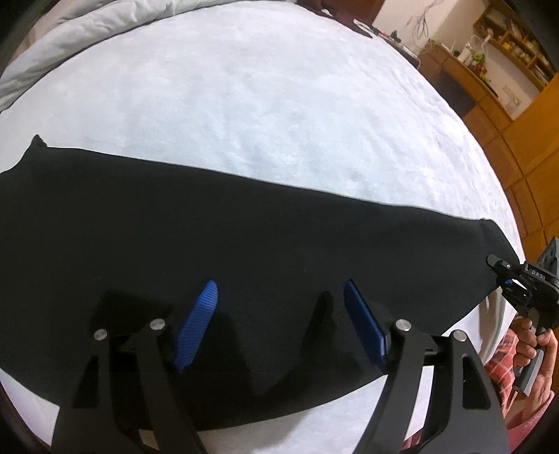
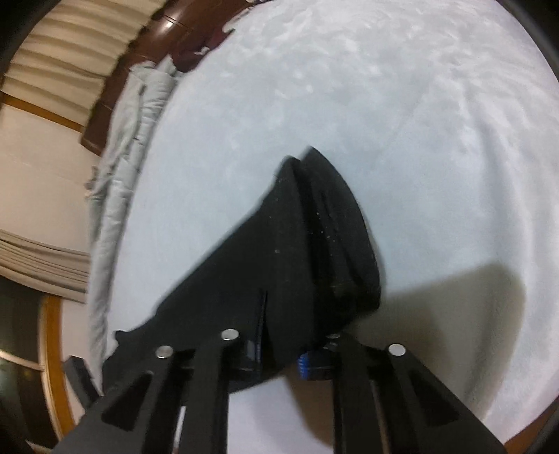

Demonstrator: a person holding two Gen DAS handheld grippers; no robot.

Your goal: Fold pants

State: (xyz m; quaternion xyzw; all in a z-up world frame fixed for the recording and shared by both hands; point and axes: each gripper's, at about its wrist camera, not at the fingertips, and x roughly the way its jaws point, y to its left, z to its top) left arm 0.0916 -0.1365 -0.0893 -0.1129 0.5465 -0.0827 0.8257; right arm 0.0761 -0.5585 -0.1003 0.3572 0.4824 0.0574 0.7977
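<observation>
Black pants [image 1: 244, 237] lie flat in a long band across the white bed sheet [image 1: 262, 104]. My left gripper [image 1: 279, 290] hovers over their near middle, open, its blue pads [image 1: 199, 324] wide apart with nothing between them. At the right end of the pants my right gripper [image 1: 496, 265] grips the cloth's edge. In the right wrist view the pants [image 2: 297, 244] bunch up and drape over my right gripper [image 2: 283, 342], which is shut on the fabric. Only slivers of its blue pads [image 2: 304, 363] show; the fingertips are hidden by cloth.
A rumpled grey duvet [image 1: 70, 31] [image 2: 139, 115] lies along the bed's far side by a dark wooden headboard [image 2: 167, 28]. Wooden shelves and cabinets [image 1: 489, 87] stand beyond the bed's right edge. A person's hand [image 1: 538, 349] holds the right gripper's handle.
</observation>
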